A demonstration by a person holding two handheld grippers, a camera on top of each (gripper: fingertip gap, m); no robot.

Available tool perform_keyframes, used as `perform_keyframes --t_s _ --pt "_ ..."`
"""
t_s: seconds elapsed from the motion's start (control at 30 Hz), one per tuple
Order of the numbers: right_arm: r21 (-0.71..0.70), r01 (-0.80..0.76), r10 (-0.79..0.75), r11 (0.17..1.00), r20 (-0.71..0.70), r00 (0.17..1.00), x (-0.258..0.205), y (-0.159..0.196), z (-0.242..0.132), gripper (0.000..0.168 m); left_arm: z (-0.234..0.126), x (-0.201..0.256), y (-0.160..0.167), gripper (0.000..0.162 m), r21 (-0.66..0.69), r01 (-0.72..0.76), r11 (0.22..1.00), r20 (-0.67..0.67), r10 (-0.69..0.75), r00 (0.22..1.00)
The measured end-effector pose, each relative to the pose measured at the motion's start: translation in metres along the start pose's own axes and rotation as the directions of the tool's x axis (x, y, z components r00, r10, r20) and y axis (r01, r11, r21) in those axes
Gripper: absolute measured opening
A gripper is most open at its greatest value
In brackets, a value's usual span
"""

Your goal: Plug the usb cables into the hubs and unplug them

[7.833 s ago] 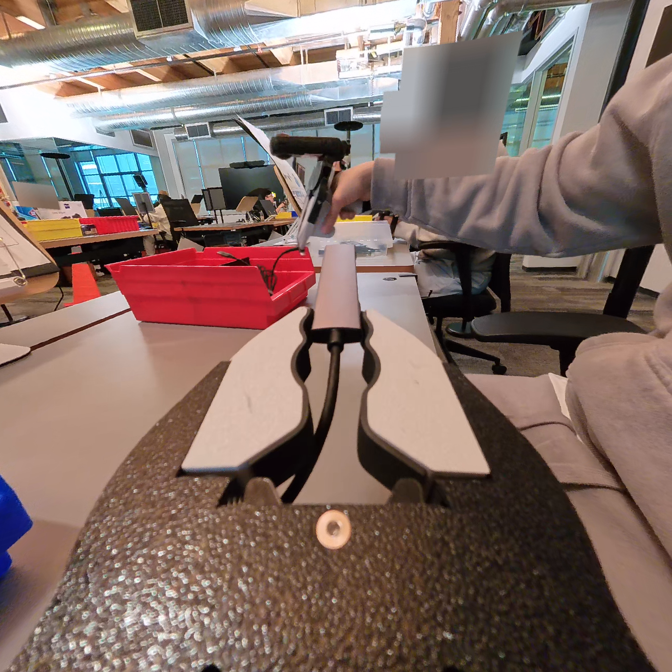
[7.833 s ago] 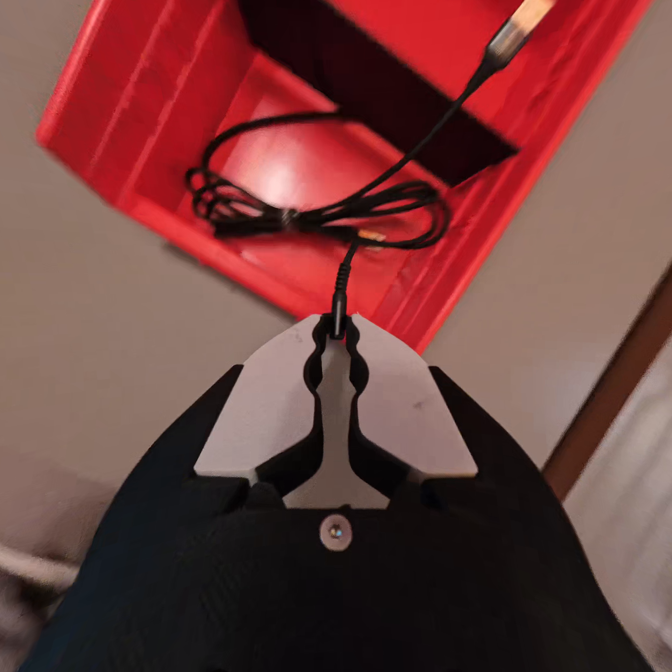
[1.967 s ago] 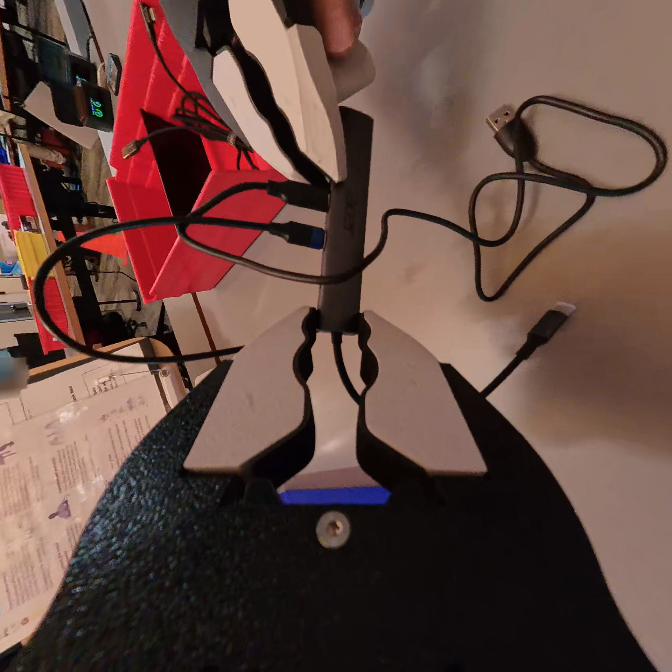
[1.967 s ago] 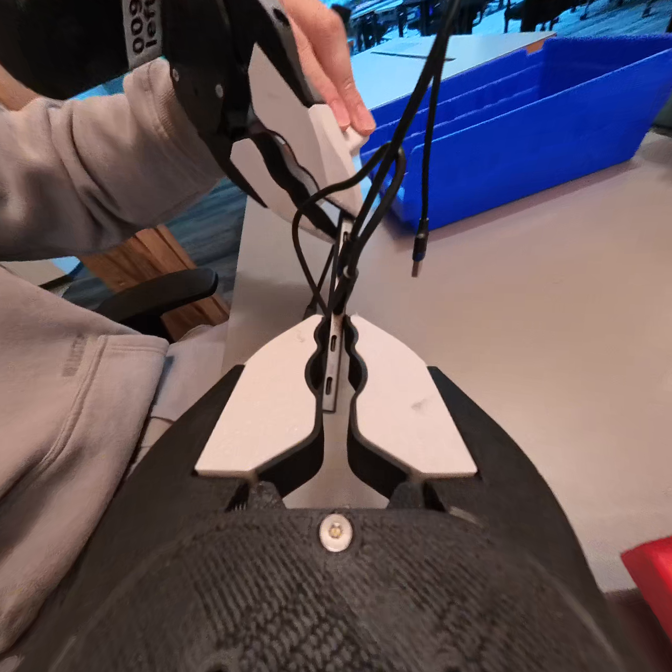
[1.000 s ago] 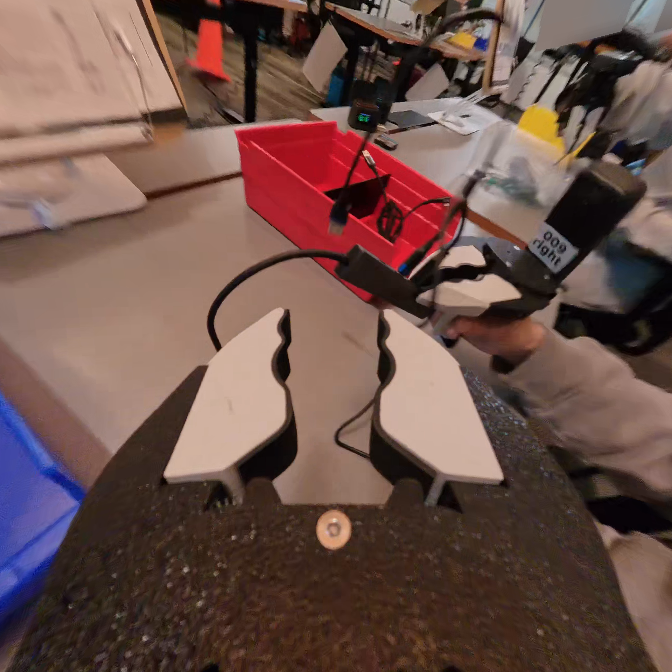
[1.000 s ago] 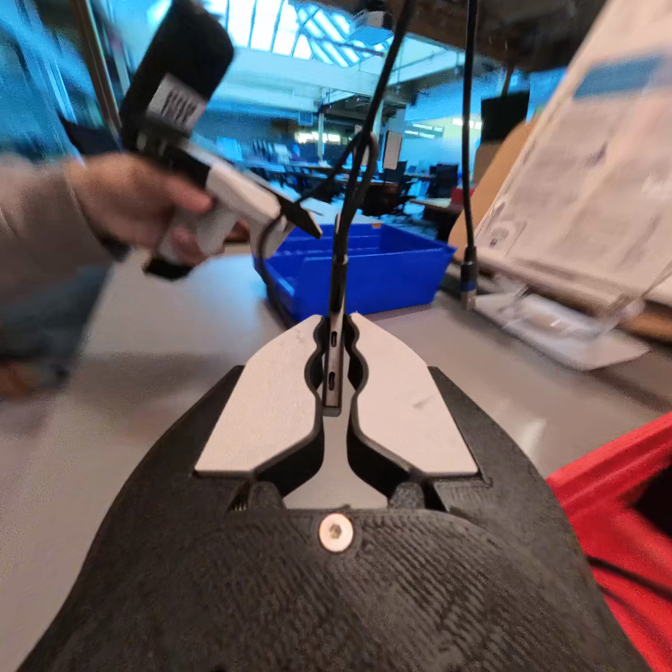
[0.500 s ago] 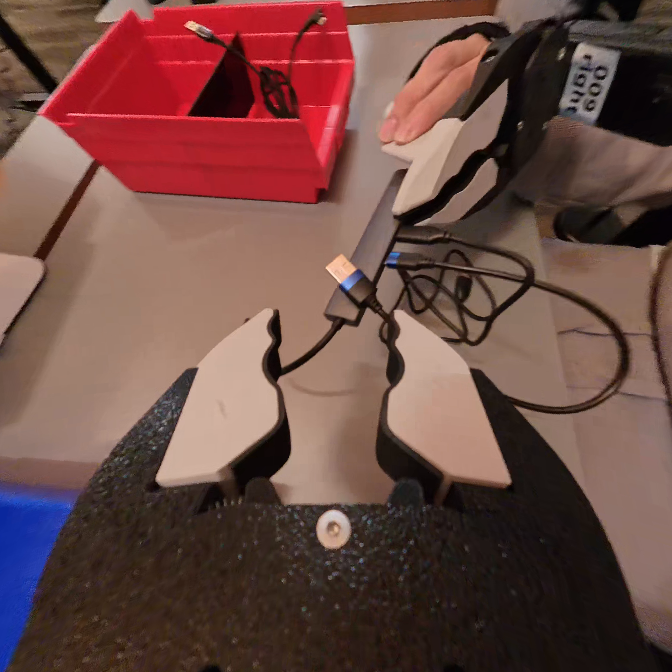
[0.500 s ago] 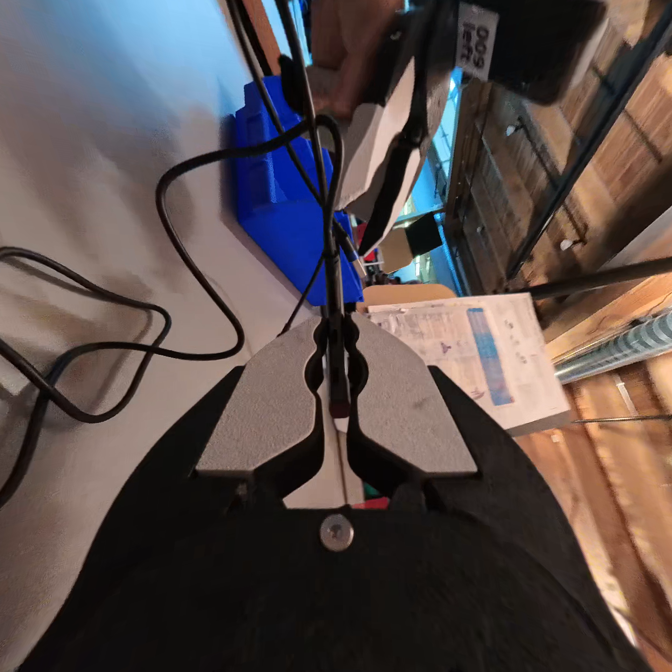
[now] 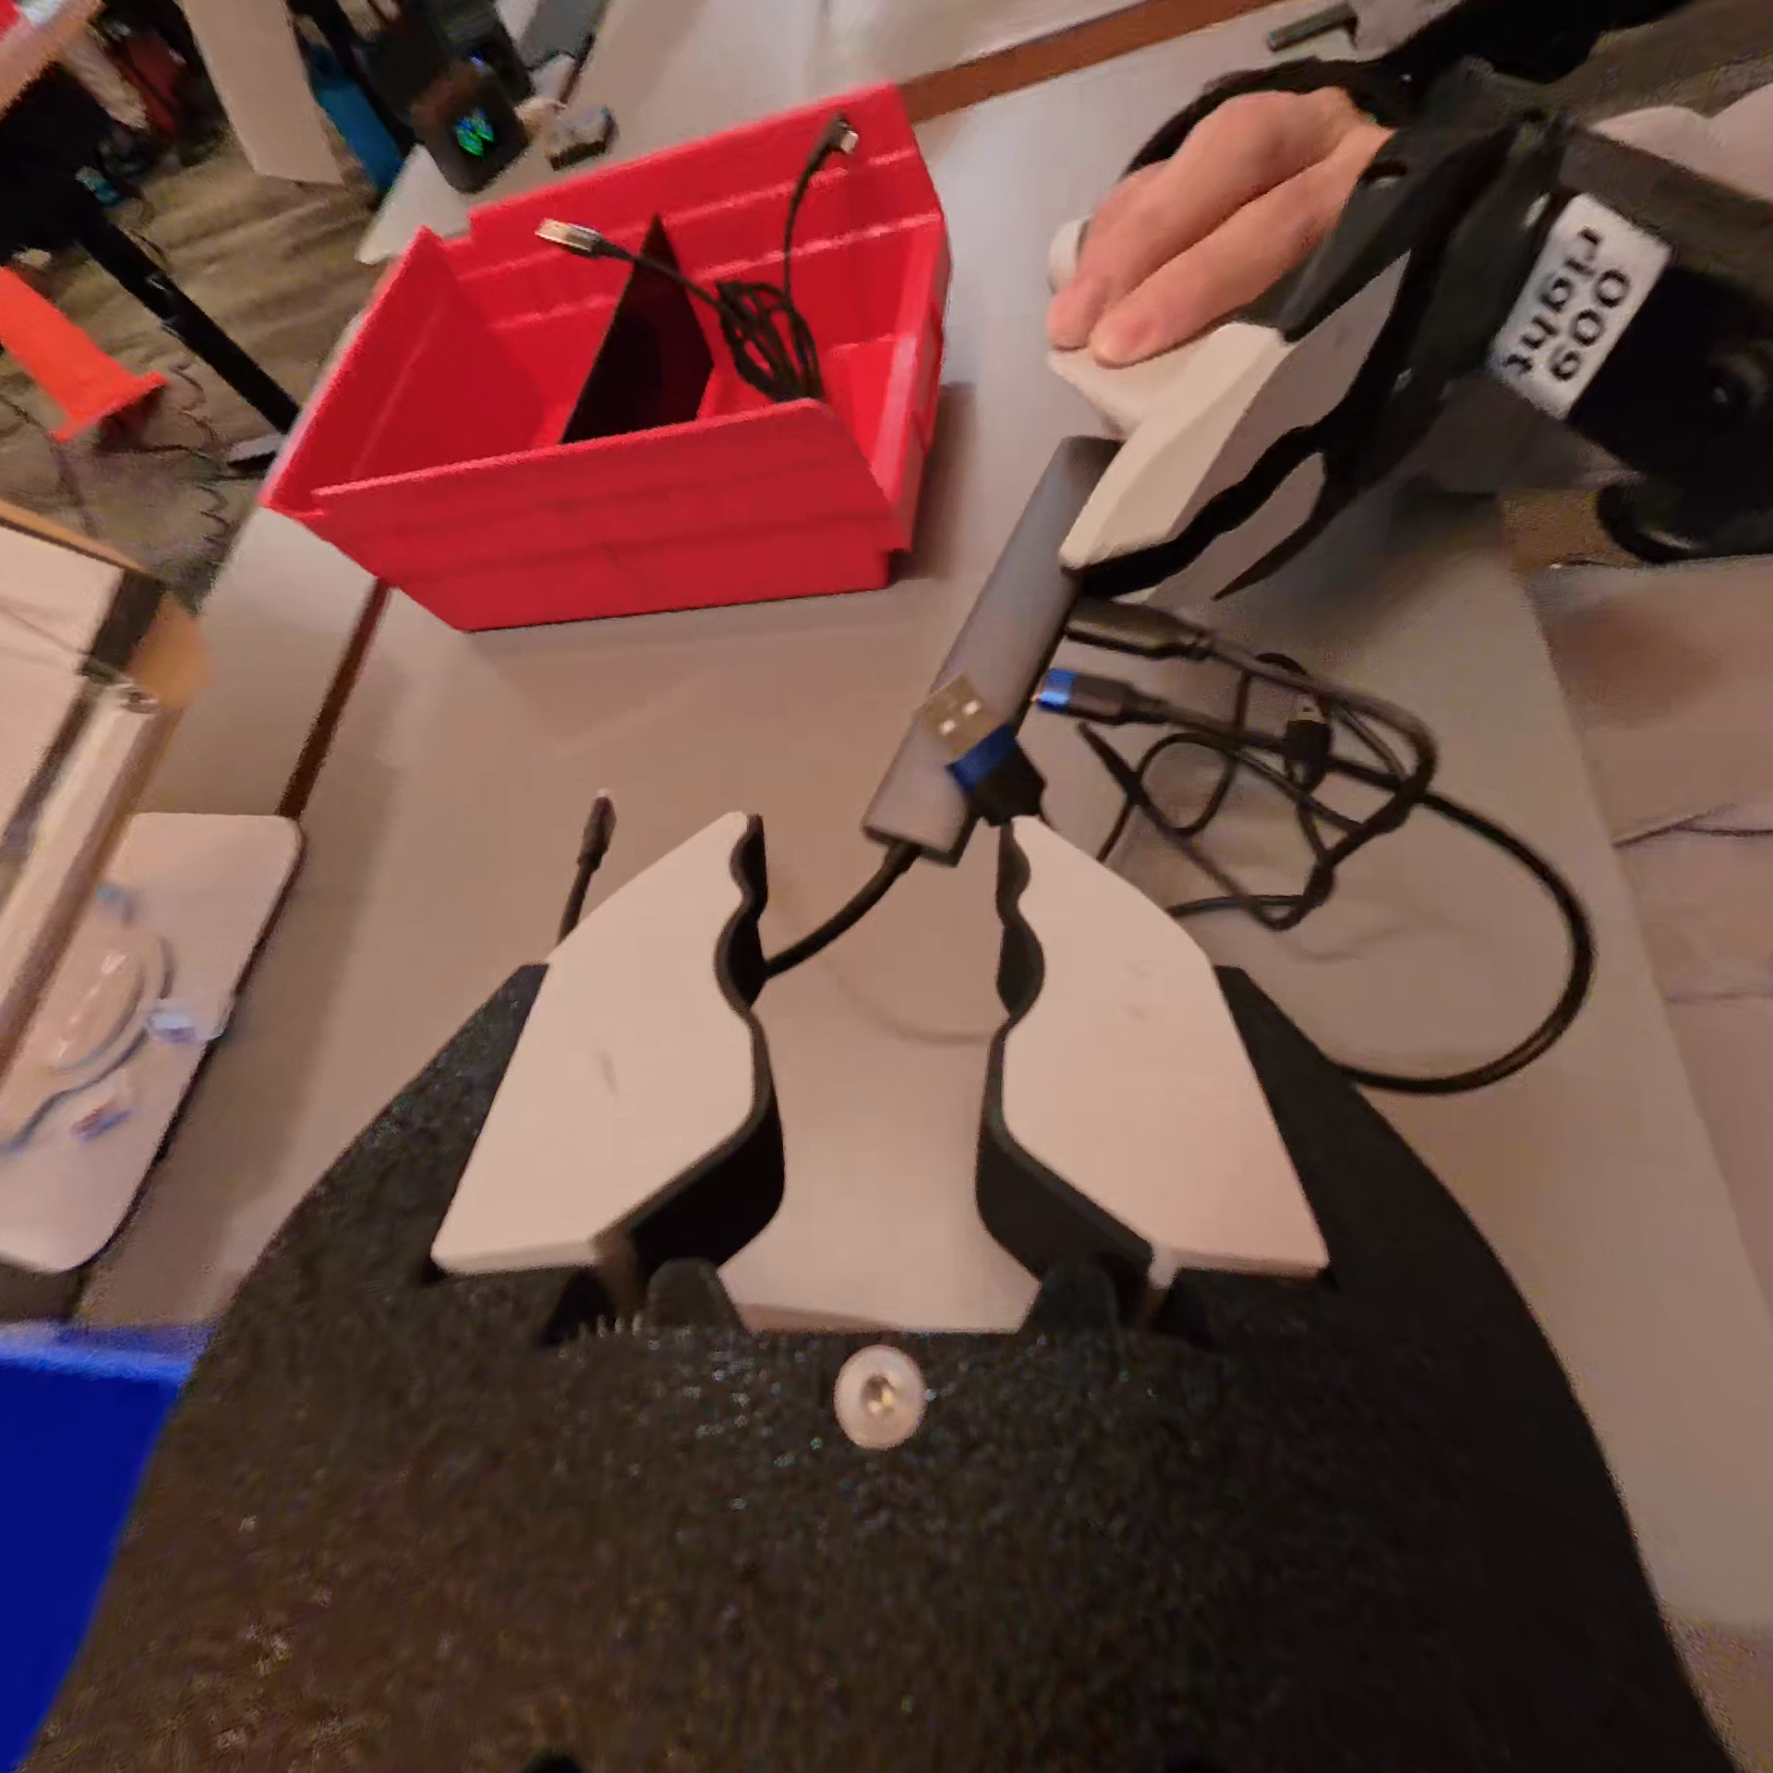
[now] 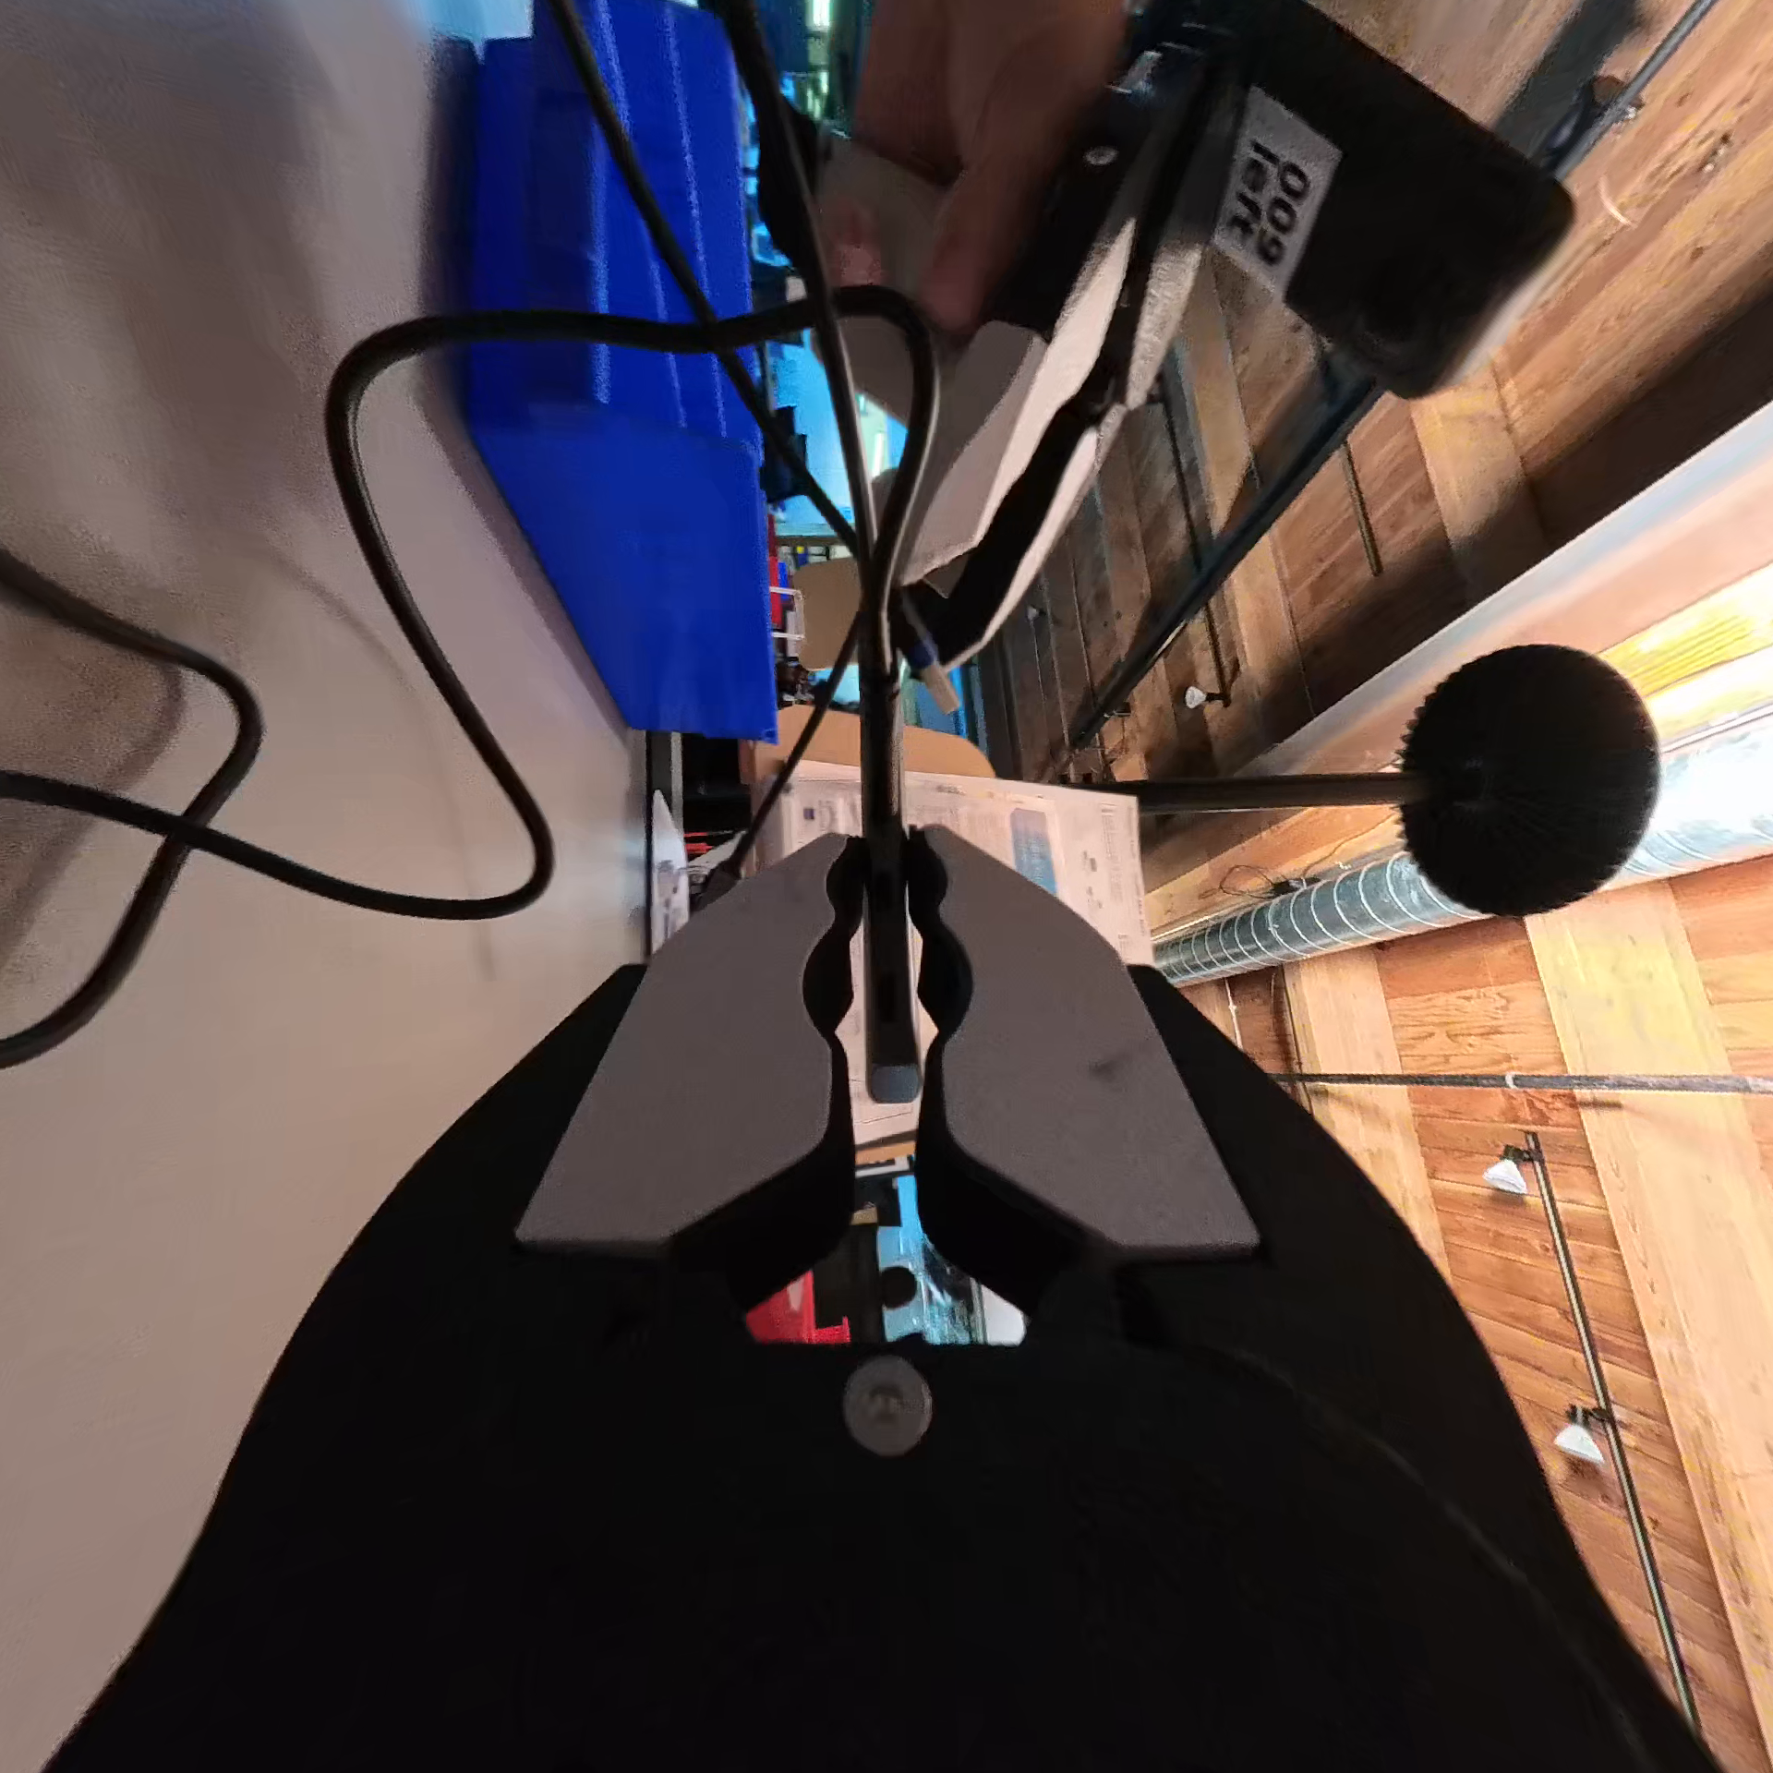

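Note:
A slim grey USB hub (image 9: 998,633) is held tilted above the table by my right gripper (image 9: 1103,537), which is shut on its far end. Two cables, one with a black plug (image 9: 1132,628) and one with a blue collar (image 9: 1065,693), are plugged into its side. A loose USB-A plug with a blue collar (image 9: 964,724) stands at the hub's near end, just beyond my right fingertip (image 9: 1012,844). My left gripper (image 9: 878,844) is open and holds nothing. In the right wrist view my right gripper (image 10: 887,854) clamps the hub (image 10: 887,969), and the left gripper (image 10: 998,499) shows beyond it.
A red divided bin (image 9: 624,499) holding more cables stands at the back left. A tangle of black cables (image 9: 1324,796) lies on the table to the right. A blue bin (image 9: 58,1458) is at my lower left and also shows in the right wrist view (image 10: 624,384). A grey pad (image 9: 144,1007) lies at the left. The gap from one gripper's tips to the other's is roughly 8 cm.
The right gripper has brought the hub and its cables down from mid-air and turned on its side. My left gripper stays open and has closed in on the hub's near end.

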State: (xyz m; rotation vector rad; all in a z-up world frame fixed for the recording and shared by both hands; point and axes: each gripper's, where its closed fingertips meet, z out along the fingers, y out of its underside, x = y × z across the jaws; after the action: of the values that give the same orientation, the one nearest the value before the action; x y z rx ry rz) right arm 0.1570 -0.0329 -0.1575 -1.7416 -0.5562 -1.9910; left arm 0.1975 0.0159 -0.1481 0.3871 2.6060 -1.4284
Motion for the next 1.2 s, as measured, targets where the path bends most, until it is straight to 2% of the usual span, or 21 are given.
perform_keyframes --t_s 0.1,0.2,0.27,0.33,0.37,0.4,0.47,0.53,0.6,0.63,0.83,0.97,1.03,1.13,1.2 --pt "-0.004 -0.002 0.002 1.000 0.010 1.000 -0.005 0.001 0.001 0.009 0.017 0.019 0.006 0.043 -0.029 0.047 0.999 -0.114 -0.049 0.992" --pt "-0.009 0.010 -0.010 1.000 0.008 1.000 -0.004 0.003 0.000 0.009 0.023 0.022 0.012 0.045 -0.074 -0.002 0.997 -0.112 -0.006 0.994" --pt "-0.010 0.007 -0.007 1.000 -0.009 1.000 -0.002 0.005 -0.001 0.009 0.014 0.017 -0.007 0.044 0.013 0.032 0.999 -0.111 -0.030 0.993" --pt "-0.011 0.022 -0.023 1.000 -0.042 0.999 0.002 0.005 -0.002 0.009 -0.006 -0.002 -0.040 0.042 0.190 0.117 0.975 -0.082 -0.103 0.991" --pt "-0.012 0.029 -0.030 0.999 -0.053 0.998 0.003 0.005 -0.002 0.009 -0.017 -0.018 -0.053 0.042 0.271 0.157 0.950 -0.031 -0.154 0.988" --pt "-0.014 0.038 -0.039 0.999 -0.061 0.997 0.004 0.005 -0.002 0.009 -0.024 -0.035 -0.057 0.034 0.303 0.175 0.937 0.037 -0.195 0.980" --pt "-0.015 0.054 -0.055 0.998 -0.070 0.996 0.004 0.003 -0.001 0.009 -0.022 -0.044 -0.040 0.030 0.182 0.112 0.977 0.104 -0.133 0.986" --pt "-0.005 0.058 -0.058 0.998 -0.060 0.996 0.001 0.000 0.000 0.009 -0.008 -0.033 -0.019 0.032 0.014 0.016 1.000 0.084 -0.017 0.996" --pt "-0.003 0.066 -0.066 0.998 -0.050 0.997 -0.001 -0.002 0.002 0.009 0.006 -0.019 -0.007 0.044 -0.085 -0.041 0.996 0.052 0.045 0.998" --pt "-0.004 0.067 -0.067 0.998 -0.044 0.997 -0.002 -0.002 0.002 0.009 0.012 -0.015 -0.003 0.044 -0.113 -0.060 0.992 0.047 0.066 0.997" --pt "-0.063 0.053 -0.055 0.997 -0.030 0.998 -0.005 0.016 0.000 0.009 0.015 0.014 -0.014 0.043 -0.017 -0.105 0.994 -0.038 0.104 0.994" --pt "-0.117 0.009 -0.013 0.993 -0.039 0.999 -0.002 0.030 -0.001 0.009 0.018 0.036 0.001 0.048 -0.084 -0.163 0.983 -0.091 0.155 0.984" --pt "-0.108 0.031 -0.036 0.994 -0.040 0.999 -0.003 0.027 0.000 0.009 0.016 0.032 -0.003 0.049 -0.062 -0.161 0.985 -0.036 0.159 0.987" --pt "-0.097 0.030 -0.034 0.995 -0.038 0.999 -0.005 0.024 0.001 0.009 0.002 -0.001 -0.027 0.042 0.115 -0.046 0.992 0.136 0.030 0.990" --pt "-0.096 0.026 -0.029 0.995 -0.032 0.999 -0.005 0.024 0.001 0.009 -0.003 -0.016 -0.023 0.042 0.112 -0.013 0.994 0.185 -0.008 0.983"
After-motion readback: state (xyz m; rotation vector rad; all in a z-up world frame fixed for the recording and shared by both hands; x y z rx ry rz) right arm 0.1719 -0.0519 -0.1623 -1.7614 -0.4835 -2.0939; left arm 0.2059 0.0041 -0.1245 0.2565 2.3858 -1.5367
